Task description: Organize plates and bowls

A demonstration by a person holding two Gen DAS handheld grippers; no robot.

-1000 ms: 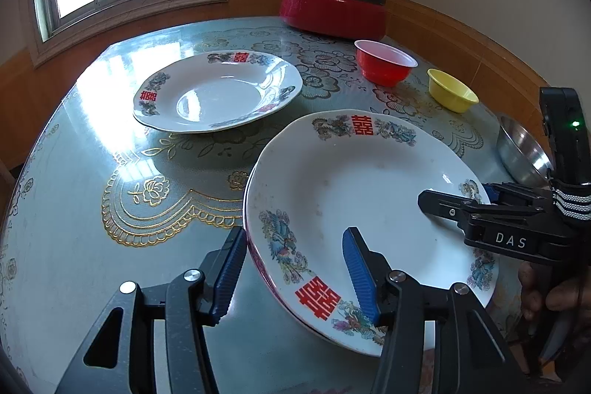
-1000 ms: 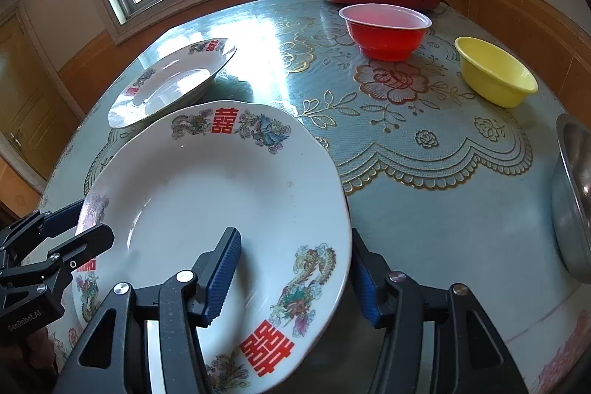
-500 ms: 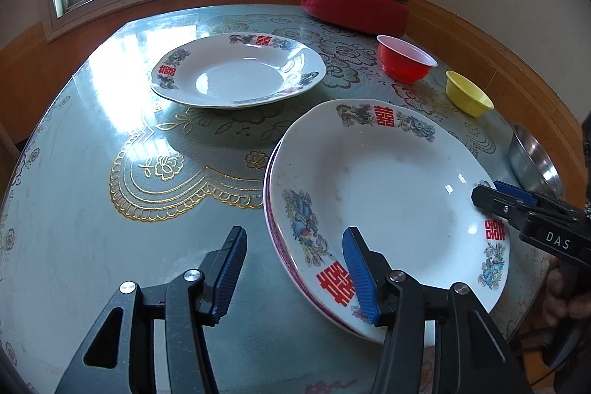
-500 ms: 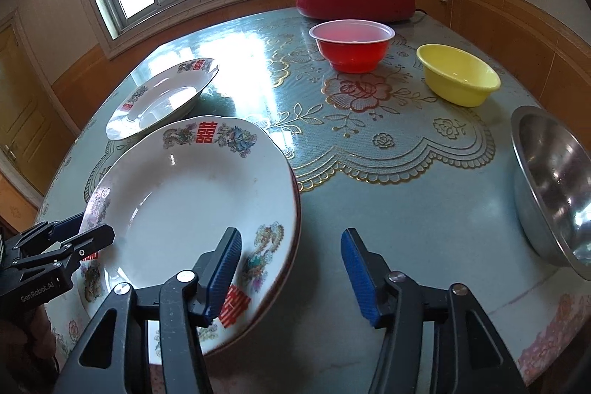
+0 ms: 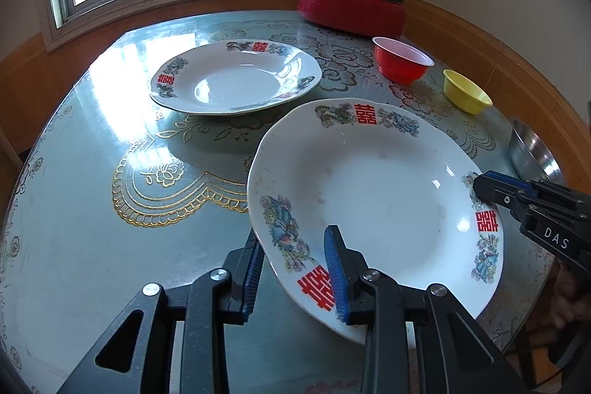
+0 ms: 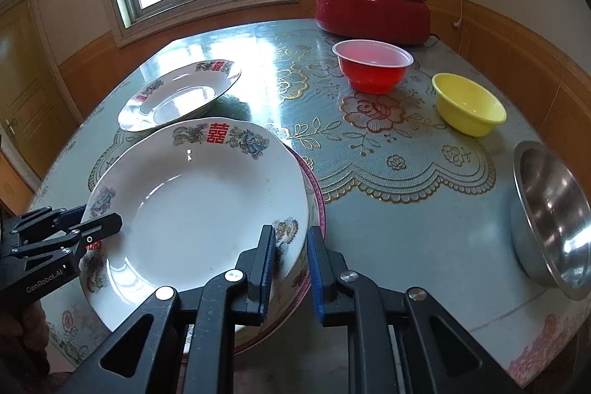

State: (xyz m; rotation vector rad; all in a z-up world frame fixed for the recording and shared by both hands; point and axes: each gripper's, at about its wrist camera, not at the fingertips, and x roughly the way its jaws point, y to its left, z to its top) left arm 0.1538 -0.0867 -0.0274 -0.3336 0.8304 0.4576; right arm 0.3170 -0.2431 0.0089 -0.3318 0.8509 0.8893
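Note:
A white plate (image 5: 369, 194) with flowers and red characters lies near the table's front edge on a pink-rimmed plate (image 6: 318, 194). My left gripper (image 5: 295, 268) is closing on its near-left rim, one blue pad under the rim and one on top. My right gripper (image 6: 291, 268) is closing on the opposite rim, its pads pressing on both sides. Each gripper shows in the other's view: the right gripper (image 5: 491, 187) at the plate's right edge, the left gripper (image 6: 99, 220) at its left edge. A second matching plate (image 5: 232, 80) sits farther back, alone.
A red bowl (image 6: 373, 69) and a yellow bowl (image 6: 469, 106) stand at the back right. A steel bowl (image 6: 554, 216) lies at the right edge. A red lidded pot (image 6: 373, 10) sits by the far wall. The table (image 5: 74, 228) has a patterned cover.
Both grippers' jaws have narrowed from wide apart onto the white plate's rim. The right gripper has edged upward at the rim.

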